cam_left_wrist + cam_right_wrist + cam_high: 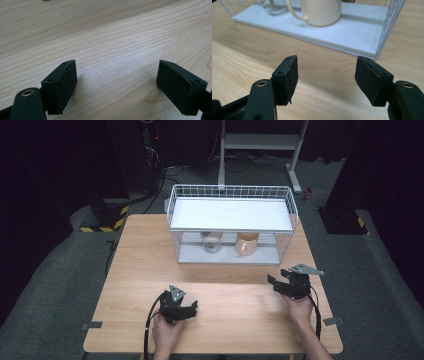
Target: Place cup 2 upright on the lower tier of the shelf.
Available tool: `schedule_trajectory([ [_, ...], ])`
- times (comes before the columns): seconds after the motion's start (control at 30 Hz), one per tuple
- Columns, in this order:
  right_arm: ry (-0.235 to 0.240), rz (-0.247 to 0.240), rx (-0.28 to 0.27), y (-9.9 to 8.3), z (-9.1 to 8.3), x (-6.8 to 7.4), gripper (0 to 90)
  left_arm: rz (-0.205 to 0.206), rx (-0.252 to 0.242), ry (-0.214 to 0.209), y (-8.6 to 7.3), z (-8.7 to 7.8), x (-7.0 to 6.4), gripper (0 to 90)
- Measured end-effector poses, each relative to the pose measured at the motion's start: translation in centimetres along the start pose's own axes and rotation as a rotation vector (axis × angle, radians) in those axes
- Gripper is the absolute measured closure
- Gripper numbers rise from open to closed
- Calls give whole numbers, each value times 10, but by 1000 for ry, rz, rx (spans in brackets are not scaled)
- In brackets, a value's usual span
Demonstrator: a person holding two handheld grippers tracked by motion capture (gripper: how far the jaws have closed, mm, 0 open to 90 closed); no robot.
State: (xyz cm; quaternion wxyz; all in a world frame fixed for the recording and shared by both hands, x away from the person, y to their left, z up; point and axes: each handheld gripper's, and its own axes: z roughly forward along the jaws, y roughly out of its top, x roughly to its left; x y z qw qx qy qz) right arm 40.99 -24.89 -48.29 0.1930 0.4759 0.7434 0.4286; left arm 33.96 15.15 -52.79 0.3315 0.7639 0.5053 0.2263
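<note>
Your right hand-held gripper (327, 75) gapes wide, empty; ease it level toward the cream mug (320, 11), clearing the wire rack (392, 22).

A: What bears the scene?
B: A light wooden table (140, 270), standing on grey carpet (50, 285).
A: And behind it?
B: A white metal stand (260, 142), black cables (154, 190), a yellow-and-black striped block (104, 220).

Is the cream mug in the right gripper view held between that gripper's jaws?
No. The cream mug stands on the white shelf inside the wire rack, well beyond the right gripper, whose open jaws have only bare table between them.
</note>
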Motion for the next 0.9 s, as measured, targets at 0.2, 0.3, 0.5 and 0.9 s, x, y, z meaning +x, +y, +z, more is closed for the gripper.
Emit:
schedule_trajectory([
  [0.2, -4, -15, 33, -19, -5, 3, 349, -3, 0, 0, 0, 0, 0, 173],
  [0.3, -13, -37, 63, -29, -3, 4, 343, -3, 0, 1, 0, 0, 0, 173],
  [0.5, -19, -54, 118, -45, -1, 6, 337, -3, 0, 1, 0, 0, 0, 173],
  [0.9, -73, -120, 166, -51, 1, 11, 285, -3, 0, 1, 0, 0, 0, 173],
])
